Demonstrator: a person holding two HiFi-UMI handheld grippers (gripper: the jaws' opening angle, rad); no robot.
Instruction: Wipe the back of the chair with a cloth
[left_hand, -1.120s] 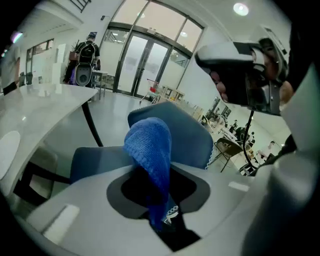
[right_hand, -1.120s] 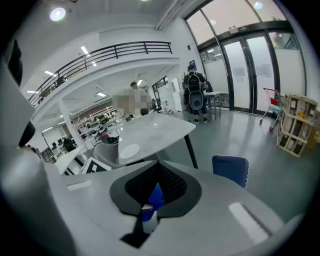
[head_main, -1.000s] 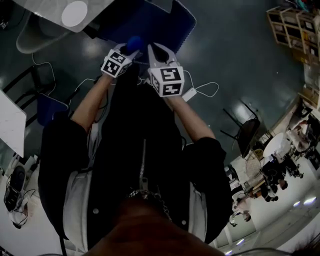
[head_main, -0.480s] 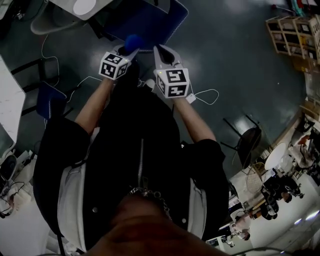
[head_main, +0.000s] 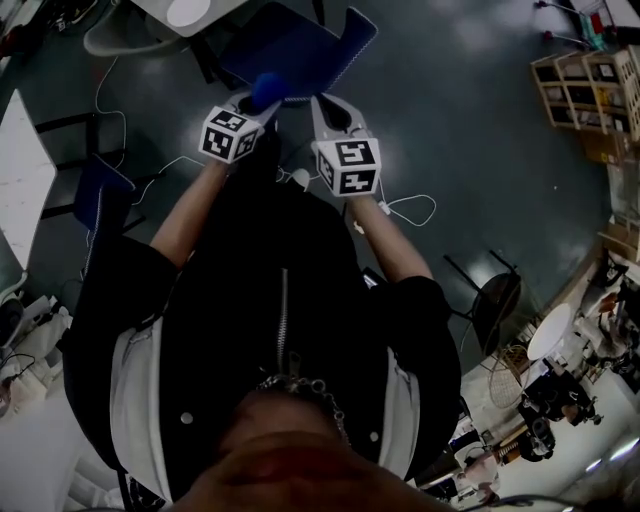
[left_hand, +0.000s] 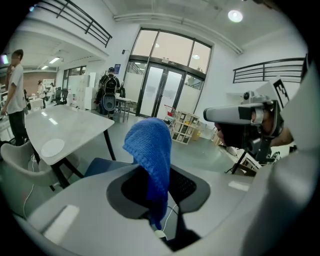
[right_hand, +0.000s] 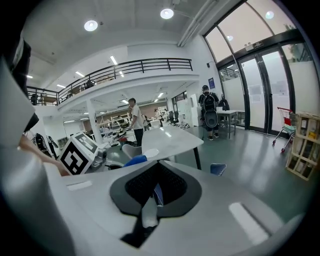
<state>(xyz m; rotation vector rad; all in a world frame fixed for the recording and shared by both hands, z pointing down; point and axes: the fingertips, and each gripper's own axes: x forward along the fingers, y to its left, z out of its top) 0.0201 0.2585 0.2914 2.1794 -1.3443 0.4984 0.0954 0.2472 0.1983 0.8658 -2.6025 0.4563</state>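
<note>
A blue knitted cloth (head_main: 265, 88) sticks up from my left gripper (head_main: 248, 105), whose jaws are shut on it; in the left gripper view the cloth (left_hand: 150, 150) hangs between the pads. My right gripper (head_main: 325, 105) is just to the right of the cloth, jaws shut with nothing in them. Both grippers are held in front of the person's chest, above the near edge of a blue chair (head_main: 285, 45). The chair's back (head_main: 357, 40) rises at its right side, just beyond the right gripper's tip. From the right gripper view I see the left gripper's marker cube (right_hand: 79, 152) and the cloth (right_hand: 134, 161).
A white table (head_main: 190, 12) with a grey chair (head_main: 115, 40) stands beyond the blue chair. A white cable with an adapter (head_main: 400, 208) lies on the dark floor. A second blue chair (head_main: 100, 200) is at the left, a black chair (head_main: 495, 285) and wooden shelves (head_main: 590, 90) at the right.
The grippers keep their pose, cloth still held. The floor view has shifted, and the blue chair's back now shows closer to the right gripper's tip.
</note>
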